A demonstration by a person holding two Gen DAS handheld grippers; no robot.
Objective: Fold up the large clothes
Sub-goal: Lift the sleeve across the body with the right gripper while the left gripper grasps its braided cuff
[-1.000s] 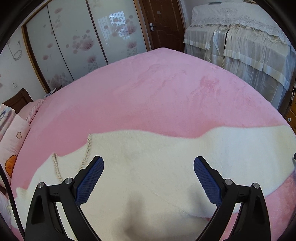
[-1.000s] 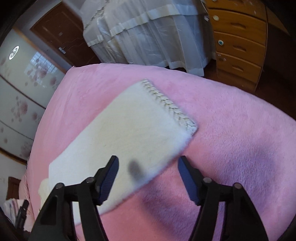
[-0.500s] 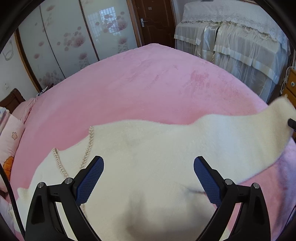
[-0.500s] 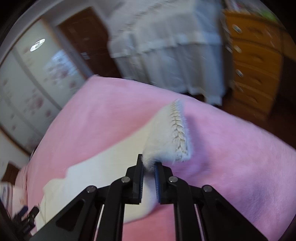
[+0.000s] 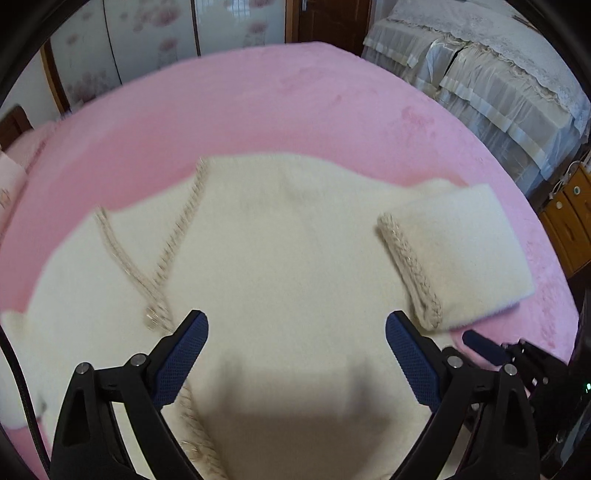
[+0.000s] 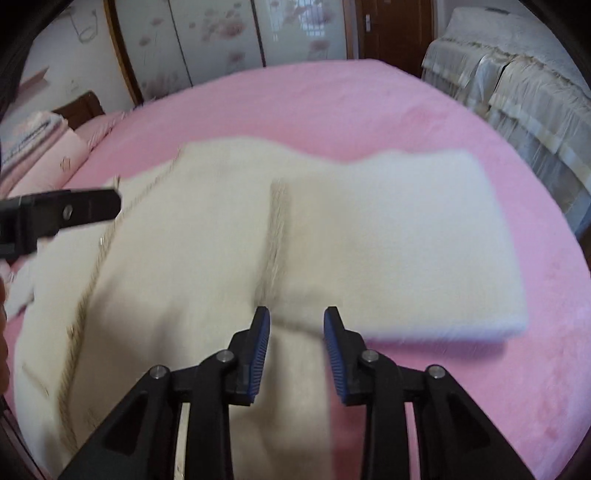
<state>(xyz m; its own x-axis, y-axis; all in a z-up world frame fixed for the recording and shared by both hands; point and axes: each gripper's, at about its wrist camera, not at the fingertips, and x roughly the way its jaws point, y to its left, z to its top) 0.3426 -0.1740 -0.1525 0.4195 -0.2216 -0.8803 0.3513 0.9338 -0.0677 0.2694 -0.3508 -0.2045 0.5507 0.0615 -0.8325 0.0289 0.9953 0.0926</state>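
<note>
A cream fluffy cardigan (image 5: 280, 258) with braided trim lies flat on the pink bed (image 5: 258, 107). Its right sleeve (image 5: 458, 254) is folded in over the body, the braided cuff (image 5: 410, 273) facing the middle. My left gripper (image 5: 295, 332) is open and empty, just above the cardigan's lower front. In the right wrist view the cardigan (image 6: 177, 258) and folded sleeve (image 6: 399, 243) fill the middle. My right gripper (image 6: 297, 325) is open and empty, at the near end of the cuff (image 6: 275, 236). It also shows at the left wrist view's right edge (image 5: 484, 343).
Pink pillows (image 6: 44, 144) lie at the bed's left end. A lace-covered piece of furniture (image 5: 491, 70) and a wooden dresser (image 5: 569, 221) stand to the right. Flowered wardrobe doors (image 6: 229, 37) and a dark door (image 6: 395, 29) are behind the bed.
My right gripper carried the sleeve cuff leftward over the cardigan body, laid it down and opened. The left gripper stayed open and moved forward over the cardigan.
</note>
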